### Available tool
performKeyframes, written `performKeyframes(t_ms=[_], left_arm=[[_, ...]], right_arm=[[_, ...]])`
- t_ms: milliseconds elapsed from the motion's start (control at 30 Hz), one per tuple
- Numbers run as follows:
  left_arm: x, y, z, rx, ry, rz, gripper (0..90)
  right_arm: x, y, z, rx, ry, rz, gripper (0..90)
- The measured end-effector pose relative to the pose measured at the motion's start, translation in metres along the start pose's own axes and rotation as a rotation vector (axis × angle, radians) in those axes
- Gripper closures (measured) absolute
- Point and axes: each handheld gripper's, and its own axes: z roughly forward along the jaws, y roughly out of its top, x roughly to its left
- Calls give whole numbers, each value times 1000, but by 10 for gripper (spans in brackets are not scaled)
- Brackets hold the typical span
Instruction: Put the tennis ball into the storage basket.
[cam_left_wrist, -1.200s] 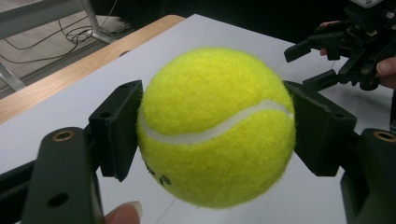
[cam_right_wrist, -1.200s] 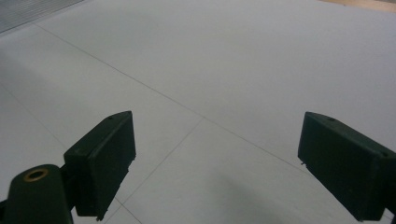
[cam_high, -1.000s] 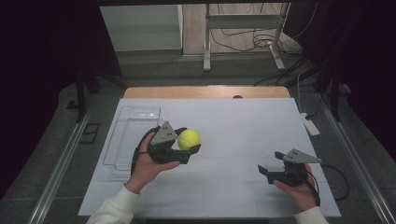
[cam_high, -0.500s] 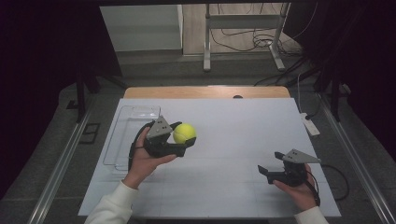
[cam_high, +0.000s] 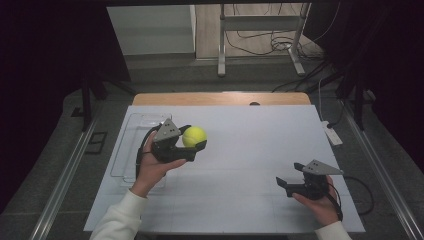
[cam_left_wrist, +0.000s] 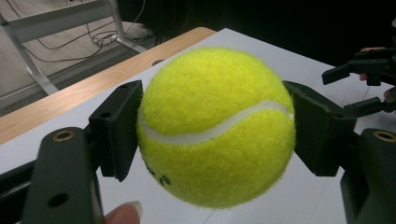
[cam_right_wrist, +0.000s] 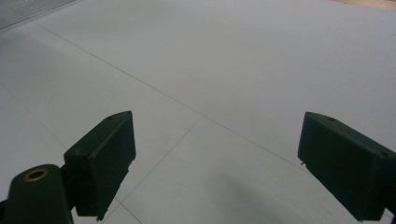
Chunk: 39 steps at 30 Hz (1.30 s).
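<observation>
A yellow-green tennis ball (cam_high: 194, 136) hangs above the left half of the white table, clamped between the jaws of my left gripper (cam_high: 196, 140). In the left gripper view the tennis ball (cam_left_wrist: 215, 126) sits squarely between both black pads, with a fingertip at the bottom edge. My right gripper (cam_high: 289, 182) rests low near the table's front right, open, pointing left. In the right gripper view my right gripper (cam_right_wrist: 224, 163) has its jaws spread wide over bare white surface, nothing between them.
A clear plastic tray (cam_high: 131, 142) lies on the table's left side, just left of my left hand. The white sheet (cam_high: 250, 145) covers a wooden table whose far edge (cam_high: 220, 98) shows. A white power strip (cam_high: 332, 135) sits off the right edge.
My left gripper has carried the ball a little farther from me and slightly left, toward the tray. The right gripper has stayed put.
</observation>
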Motion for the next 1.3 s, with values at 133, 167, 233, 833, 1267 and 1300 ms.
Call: performKeyframes(t_ms=[133,167,233,833,1267,1300], left_arm=[[5,0,0,-8,10,-13,264],[6,0,0,-8,11,-15,265],[8,0,0,-10,16,-17,264],[25,3,-2,-4,99,-31,265],[53,7,0,-18,157,-93,264],[56,7,-1,-17,164,-99,265]], right_arm=[[0,0,0,0,0,0,117],[0,0,0,-1,0,2,117],[0,0,0,0,0,2,117],[1,0,-2,-11,0,4,118],[1,0,-2,-9,-2,6,118],[1,0,-2,-9,-4,8,118]])
